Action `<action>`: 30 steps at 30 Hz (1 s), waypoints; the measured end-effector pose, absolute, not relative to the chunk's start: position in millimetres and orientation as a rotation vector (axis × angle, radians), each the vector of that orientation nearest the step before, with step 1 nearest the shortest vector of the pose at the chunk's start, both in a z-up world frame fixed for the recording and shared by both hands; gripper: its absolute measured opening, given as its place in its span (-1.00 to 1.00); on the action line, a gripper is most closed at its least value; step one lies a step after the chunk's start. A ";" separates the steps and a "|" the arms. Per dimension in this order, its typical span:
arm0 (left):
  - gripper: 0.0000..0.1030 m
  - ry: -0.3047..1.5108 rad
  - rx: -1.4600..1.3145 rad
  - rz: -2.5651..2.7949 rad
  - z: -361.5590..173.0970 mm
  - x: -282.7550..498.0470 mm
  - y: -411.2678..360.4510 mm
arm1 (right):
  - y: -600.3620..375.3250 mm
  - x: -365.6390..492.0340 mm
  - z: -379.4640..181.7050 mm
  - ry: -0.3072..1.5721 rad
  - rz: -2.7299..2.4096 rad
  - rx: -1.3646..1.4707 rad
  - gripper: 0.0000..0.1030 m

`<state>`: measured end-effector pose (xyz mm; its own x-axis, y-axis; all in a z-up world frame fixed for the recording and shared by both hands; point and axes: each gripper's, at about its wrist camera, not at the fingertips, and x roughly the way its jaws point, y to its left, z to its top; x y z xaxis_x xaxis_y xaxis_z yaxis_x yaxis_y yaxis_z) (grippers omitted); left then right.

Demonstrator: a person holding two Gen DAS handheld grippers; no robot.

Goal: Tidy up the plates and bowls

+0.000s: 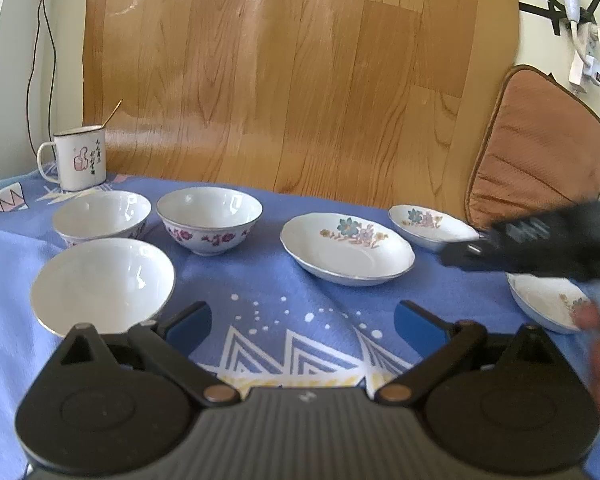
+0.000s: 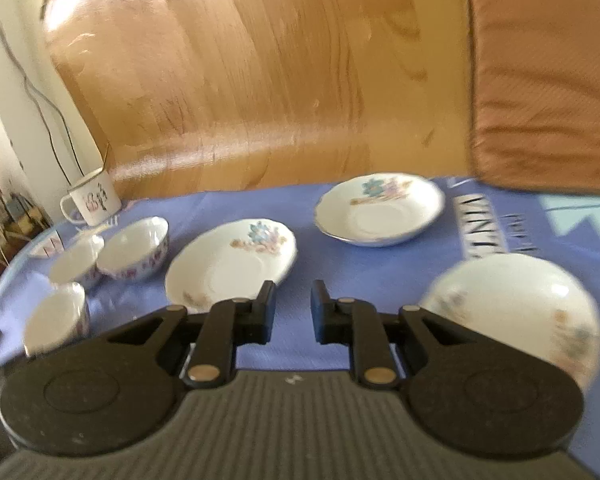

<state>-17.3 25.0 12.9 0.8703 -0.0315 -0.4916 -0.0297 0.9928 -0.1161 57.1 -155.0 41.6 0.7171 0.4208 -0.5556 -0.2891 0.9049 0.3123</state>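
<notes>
So nothing is stacked yet. Three bowls sit at the left of the left wrist view: the near bowl [image 1: 102,280], the far left bowl [image 1: 102,216] and the flower bowl [image 1: 209,218]. Three plates sit to the right: the big plate [image 1: 346,248], the far plate [image 1: 430,224] and the near plate [image 1: 548,300] at the right edge. All rest on the blue cloth [image 1: 260,280].

The left gripper [image 1: 302,320] has its jaws wide apart with nothing between them, low in the middle of that view. The right gripper [image 2: 293,308] has its jaws close together, with a small gap and only cloth showing between them. It holds nothing.

What could go wrong? In the left wrist view the right gripper is a dark blur right over the far plate and the near plate. If it swings low, it could knock a plate and chip it. The plates have thin, slick rims, so a weak pinch could let one slip and drop. The cup [image 1: 80,160] at the upper left stands near the bowls, so a bump there could tip it.
</notes>
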 end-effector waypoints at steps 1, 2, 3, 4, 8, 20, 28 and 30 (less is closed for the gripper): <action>0.95 0.512 -0.122 0.001 13.1 -17.5 24.9 | -154.4 68.0 39.5 0.685 0.394 0.240 -0.52; 0.94 0.509 -0.123 0.002 13.2 -17.4 24.9 | -153.5 73.6 37.8 0.700 0.389 0.265 -0.52; 0.94 0.509 -0.123 0.004 13.4 -17.2 25.0 | -152.7 83.0 35.5 0.717 0.384 0.296 -0.52; 0.93 0.508 -0.125 0.004 13.6 -17.1 25.2 | -151.3 90.6 34.5 0.731 0.380 0.318 -0.52; 0.93 0.507 -0.127 0.002 13.9 -16.9 24.9 | -147.8 106.8 31.7 0.774 0.366 0.355 -0.53; 0.75 0.493 -0.176 0.018 14.5 -17.5 34.3 | -158.4 81.7 29.4 0.845 0.377 0.371 -0.79; 0.74 0.457 -0.181 -0.056 18.5 -27.4 33.5 | -208.7 -8.8 34.6 0.848 0.398 0.362 -0.78; 0.73 0.489 -0.204 -0.100 19.5 -30.5 31.8 | -224.8 -29.9 31.6 0.856 0.398 0.389 -0.77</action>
<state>-30.5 31.8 19.5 0.8783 -0.1440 -0.4559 0.0466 0.9748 -0.2182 -29.9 -224.8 31.6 0.5921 0.4849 -0.6436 -0.1800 0.8581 0.4809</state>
